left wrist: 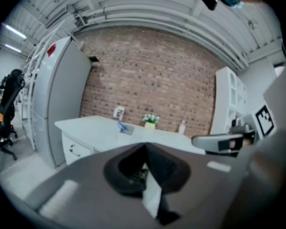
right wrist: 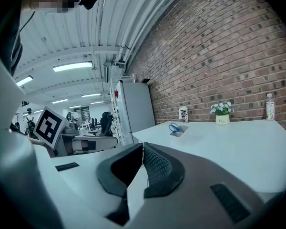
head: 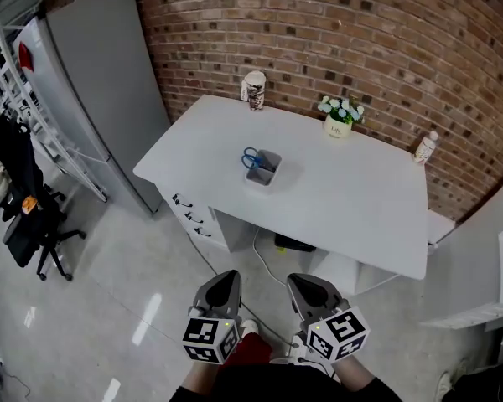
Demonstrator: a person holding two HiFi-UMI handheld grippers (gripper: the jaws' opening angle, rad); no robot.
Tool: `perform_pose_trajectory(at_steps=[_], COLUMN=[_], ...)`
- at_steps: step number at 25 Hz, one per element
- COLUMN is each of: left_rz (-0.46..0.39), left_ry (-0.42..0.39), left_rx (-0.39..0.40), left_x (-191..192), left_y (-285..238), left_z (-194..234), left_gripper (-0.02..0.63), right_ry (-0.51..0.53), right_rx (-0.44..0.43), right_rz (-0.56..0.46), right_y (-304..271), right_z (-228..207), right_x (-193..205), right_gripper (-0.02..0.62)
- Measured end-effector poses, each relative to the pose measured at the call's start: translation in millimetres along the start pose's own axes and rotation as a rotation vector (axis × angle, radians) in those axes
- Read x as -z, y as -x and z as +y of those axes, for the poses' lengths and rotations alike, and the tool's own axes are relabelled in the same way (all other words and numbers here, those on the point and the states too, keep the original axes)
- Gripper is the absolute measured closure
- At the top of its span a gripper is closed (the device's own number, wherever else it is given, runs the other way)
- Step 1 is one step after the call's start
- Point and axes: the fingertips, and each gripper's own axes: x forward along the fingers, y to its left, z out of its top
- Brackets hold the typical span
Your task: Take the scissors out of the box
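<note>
Blue-handled scissors (head: 253, 158) stand in a small grey box (head: 266, 174) near the middle of the white table (head: 352, 199). Both grippers are well short of the table, low in the head view. My left gripper (head: 226, 278) is shut with nothing in it. My right gripper (head: 300, 282) is shut and empty too, side by side with the left. In the left gripper view the box and scissors (left wrist: 121, 126) are far ahead; in the right gripper view the scissors (right wrist: 174, 127) sit far ahead too.
A patterned cup (head: 254, 90), a flower pot (head: 339, 116) and a small bottle (head: 425, 147) stand along the table's far edge by the brick wall. A grey cabinet (head: 109, 99) stands to the left, an office chair (head: 33, 216) further left. Drawers (head: 193, 216) sit under the table.
</note>
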Motion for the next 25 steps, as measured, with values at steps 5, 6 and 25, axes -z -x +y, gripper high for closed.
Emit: perform_pose_trajectory(at_steps=[5, 6, 25], left_rz=[0.007, 0.008, 0.033], left_ry=[-0.001, -0.001, 0.004], left_rx=[0.018, 0.022, 0.071], left_x=[-7.5, -8.9, -21.1], left_y=[-18.8, -22.5, -70.2], left_z=[23.9, 28.5, 90.9], left_gripper=[0.602, 0.602, 0.601], right_ry=[0.002, 0.002, -0.009], right_rx=[0.024, 0.031, 0.108], right_rz=[-0.004, -0.003, 0.018], right_y=[-29.0, -34.1, -101.4], right_z=[-4.8, -6.5, -24.9], right_x=[-8.9, -10.2, -22.2], right_gripper=[0.586, 0.586, 0.586])
